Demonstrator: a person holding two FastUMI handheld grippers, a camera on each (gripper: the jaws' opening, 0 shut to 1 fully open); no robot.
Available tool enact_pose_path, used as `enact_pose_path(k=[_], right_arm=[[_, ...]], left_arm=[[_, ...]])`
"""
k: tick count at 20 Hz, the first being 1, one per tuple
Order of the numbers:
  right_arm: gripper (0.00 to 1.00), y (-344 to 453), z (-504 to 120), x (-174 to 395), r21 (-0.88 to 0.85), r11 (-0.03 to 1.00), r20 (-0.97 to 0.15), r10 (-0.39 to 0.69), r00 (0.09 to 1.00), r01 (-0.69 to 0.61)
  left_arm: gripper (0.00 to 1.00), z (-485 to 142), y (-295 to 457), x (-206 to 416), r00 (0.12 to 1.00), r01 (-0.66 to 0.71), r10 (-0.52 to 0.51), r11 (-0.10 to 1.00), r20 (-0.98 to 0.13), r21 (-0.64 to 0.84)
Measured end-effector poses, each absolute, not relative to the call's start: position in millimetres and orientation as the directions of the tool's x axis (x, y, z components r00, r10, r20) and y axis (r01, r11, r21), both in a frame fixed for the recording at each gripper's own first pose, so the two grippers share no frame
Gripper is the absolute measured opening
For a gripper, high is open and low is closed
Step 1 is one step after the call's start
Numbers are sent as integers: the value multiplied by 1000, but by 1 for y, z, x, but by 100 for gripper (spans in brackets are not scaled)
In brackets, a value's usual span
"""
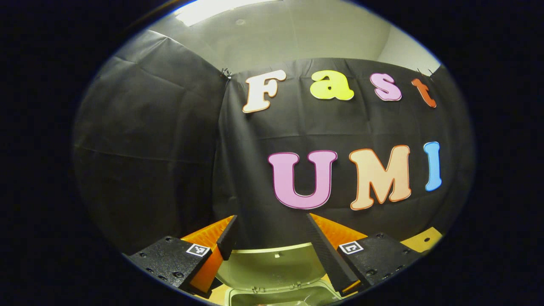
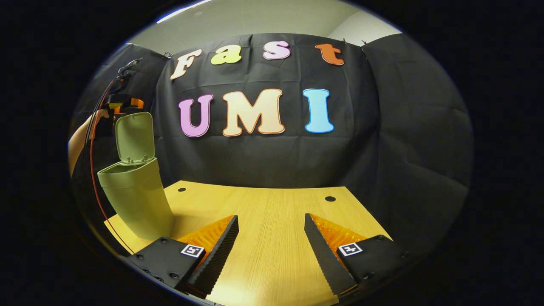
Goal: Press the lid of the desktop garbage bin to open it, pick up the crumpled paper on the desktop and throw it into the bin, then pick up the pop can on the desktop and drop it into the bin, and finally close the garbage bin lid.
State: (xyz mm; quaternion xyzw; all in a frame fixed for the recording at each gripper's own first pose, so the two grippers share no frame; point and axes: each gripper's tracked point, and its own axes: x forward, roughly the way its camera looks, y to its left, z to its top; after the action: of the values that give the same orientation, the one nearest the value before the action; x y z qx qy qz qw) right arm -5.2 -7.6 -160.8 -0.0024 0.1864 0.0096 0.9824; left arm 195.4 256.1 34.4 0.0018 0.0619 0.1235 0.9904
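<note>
The olive-green garbage bin point(image 2: 136, 199) stands at the left of the wooden table point(image 2: 272, 212), its lid point(image 2: 135, 137) swung upright. In the left gripper view the raised lid point(image 1: 272, 265) and the bin's open mouth point(image 1: 272, 295) lie just below my left gripper point(image 1: 271, 219). That gripper is open and holds nothing. From the right gripper view, the left gripper point(image 2: 123, 103) and the hand holding it hover above and behind the lid. My right gripper point(image 2: 270, 217) is open over bare tabletop, to the right of the bin and apart from it.
Black cloth walls close the booth behind and on both sides. A thin cable point(image 2: 91, 170) hangs down from the left gripper beside the bin. Two small dark holes point(image 2: 330, 199) mark the table's far edge. A table corner point(image 1: 425, 240) lies right of the bin.
</note>
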Motion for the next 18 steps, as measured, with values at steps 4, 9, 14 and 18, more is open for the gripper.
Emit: enact_pose_path(k=[4,9,14,18], right_arm=[[98,-4,-160,-5,2,999,-366,41,930,-43],[98,1,-160,-2,12,995,-366,93,926,-95],[98,5,-158,-2,14,989,-363,144,921,-149],[98,8,-159,0,21,982,-368,180,912,-185]], left_arm=[[99,25,249,191,961,-218,216,976,-170,4],[94,23,238,161,964,-200,199,980,-174,12],[94,7,224,129,958,-203,199,979,-205,1],[94,-27,210,104,943,-193,190,981,-273,17]])
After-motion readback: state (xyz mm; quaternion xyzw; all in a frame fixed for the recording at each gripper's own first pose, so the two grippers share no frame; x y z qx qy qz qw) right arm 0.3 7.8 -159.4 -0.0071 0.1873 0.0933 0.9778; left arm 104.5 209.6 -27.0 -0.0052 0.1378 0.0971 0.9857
